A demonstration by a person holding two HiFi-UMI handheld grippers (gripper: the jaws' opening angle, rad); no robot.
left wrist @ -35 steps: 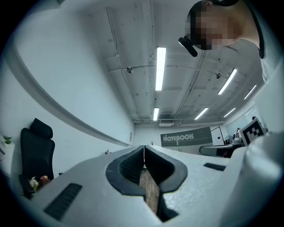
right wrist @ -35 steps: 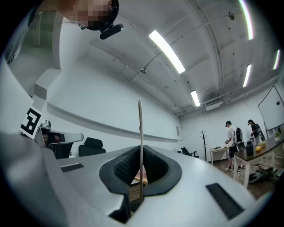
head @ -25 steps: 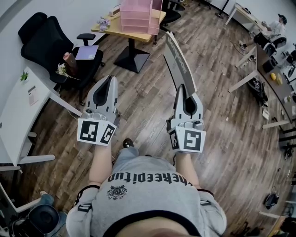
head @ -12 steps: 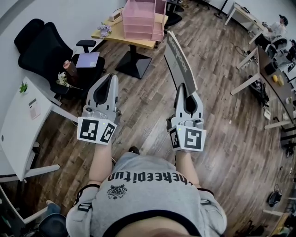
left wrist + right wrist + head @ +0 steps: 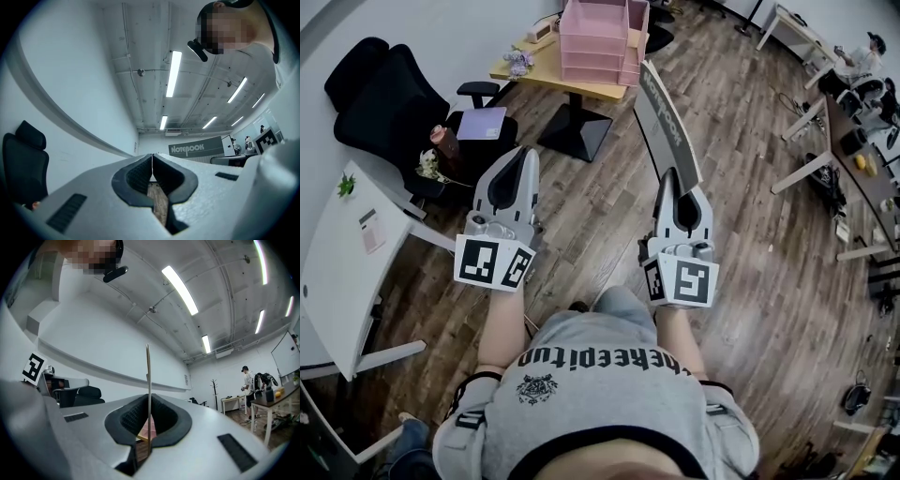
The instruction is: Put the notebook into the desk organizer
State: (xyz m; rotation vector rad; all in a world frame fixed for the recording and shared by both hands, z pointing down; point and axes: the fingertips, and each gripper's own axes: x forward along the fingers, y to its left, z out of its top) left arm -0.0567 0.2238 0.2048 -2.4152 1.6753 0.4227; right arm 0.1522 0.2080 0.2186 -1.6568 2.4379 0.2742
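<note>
Head view, from the left: a white desk [image 5: 342, 248] is cut off by the frame's edge, and beside it a black office chair [image 5: 389, 98] carries a flat purple item [image 5: 484, 122] on its seat. Small things by the chair's front are too small to name. The left gripper [image 5: 524, 155] points forward over the wooden floor [image 5: 581, 206]; in the left gripper view its jaws [image 5: 152, 159] meet along one thin line with nothing between them. Ahead of it stands a wooden table [image 5: 539, 67] bearing the pink desk organizer [image 5: 602, 42], whose top runs out of the picture.

Further right, the notebook [image 5: 666, 122] stands on edge, tilted, well apart from the organizer, its grey cover lettered in white. Its lower end is hidden inside the right gripper [image 5: 671, 180]. In the right gripper view the notebook [image 5: 148, 376] shows only as a thin upright sliver, the cover unseen, with the jaws [image 5: 149, 401] pressed tight on it from both sides. A pink patch shows low in the gap behind. At far right a person [image 5: 862, 56] sits among more desks, too small to make out
</note>
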